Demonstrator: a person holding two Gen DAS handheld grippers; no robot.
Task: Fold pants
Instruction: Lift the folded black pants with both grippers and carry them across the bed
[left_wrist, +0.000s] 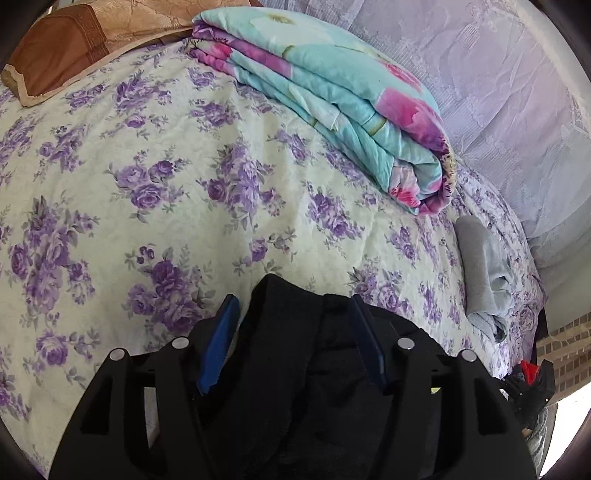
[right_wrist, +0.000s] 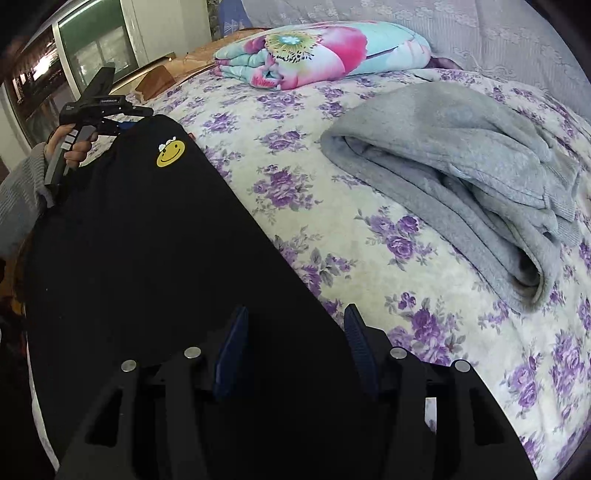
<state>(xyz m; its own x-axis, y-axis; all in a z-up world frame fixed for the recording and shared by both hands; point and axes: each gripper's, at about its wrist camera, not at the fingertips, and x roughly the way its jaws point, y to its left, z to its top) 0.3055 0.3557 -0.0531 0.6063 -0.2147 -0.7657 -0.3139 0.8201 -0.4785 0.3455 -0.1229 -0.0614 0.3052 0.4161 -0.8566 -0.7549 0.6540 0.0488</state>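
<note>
Worked over a pale bedspread (left_wrist: 147, 166) printed with purple roses. Noted a folded turquoise-and-pink quilt (left_wrist: 332, 103) along its far side, against a lilac lace curtain (left_wrist: 498, 74), and a brown pillow (left_wrist: 55, 55) at the far left corner. Saw a crumpled grey garment (right_wrist: 461, 177) on the bedspread, off to the right of the pants and apart from them, just short of the quilt's end. Glimpsed a window (right_wrist: 96, 48) beyond the bed in the right wrist view. Found the black pants (right_wrist: 129, 240) stretched in a long dark band from one gripper to the other, with a yellow smiley patch (right_wrist: 170, 153) near the far end; could not tell whether flat on the bed or lifted off it. Found nothing lying between the pants and the open stretch of bedspread ahead. Held the left gripper (left_wrist: 293, 301) low and pointed across the bed, fingers spread apart with a thick bunch of pants cloth rising between them, close against the right finger and short of the left one, so not clamped. Saw the left hand (right_wrist: 74, 147) wrapped round that gripper's handle, grey sleeve at the wrist. Kept the right gripper (right_wrist: 295, 310) likewise spread, its left finger over the black cloth, its right finger over bare bedspread, the pants' edge running between.
</note>
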